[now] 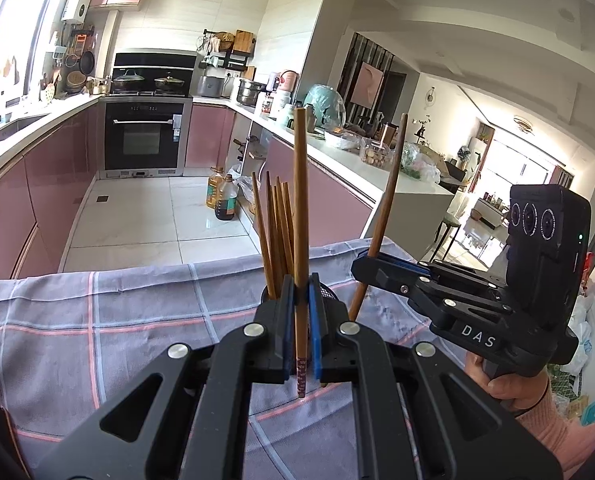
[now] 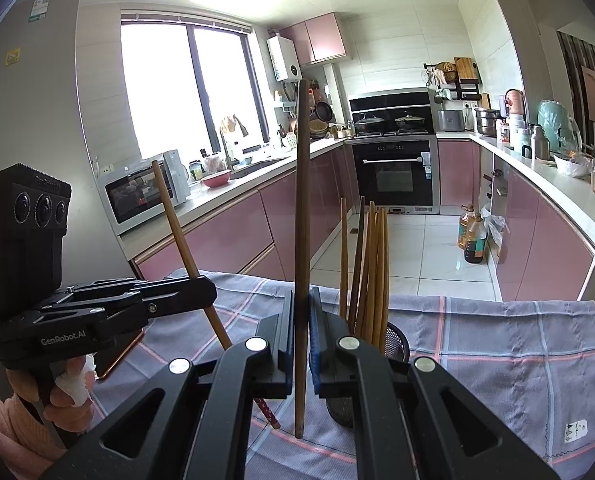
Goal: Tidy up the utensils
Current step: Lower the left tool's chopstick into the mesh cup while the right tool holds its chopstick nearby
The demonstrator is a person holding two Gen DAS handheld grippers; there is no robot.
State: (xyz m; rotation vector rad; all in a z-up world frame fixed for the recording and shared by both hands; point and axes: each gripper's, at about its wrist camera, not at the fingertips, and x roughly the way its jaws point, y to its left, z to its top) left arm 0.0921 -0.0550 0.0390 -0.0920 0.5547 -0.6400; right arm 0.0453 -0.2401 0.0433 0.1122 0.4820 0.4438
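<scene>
- Chopsticks were the job: one was clamped upright in each gripper over a checked cloth point(image 1: 97, 320), and the rest stood in a mesh holder point(image 2: 395, 344) on that cloth.
- Left gripper point(image 1: 299, 320) had its fingers pressed together on a light chopstick point(image 1: 300, 216) with a patterned lower end; the holder sat just behind it.
- Right gripper point(image 2: 301, 332) had its fingers pressed together on a darker chopstick point(image 2: 302, 216); the holder stood just to its right.
- Risk, as I judged it: each stick was pinched at one narrow spot, so it could pivot or slide out while being tipped toward the holder.
- Risk: a lowered tip might catch the holder's rim or the standing sticks, jamming there or tipping the light holder over.
- Risk: both grippers were near each other, so they could collide over the one opening.
- Count: two grippers, two held chopsticks, one holder, one cloth.
- Count: about five or six sticks stood in the holder; overlap kept me from being sure.
</scene>
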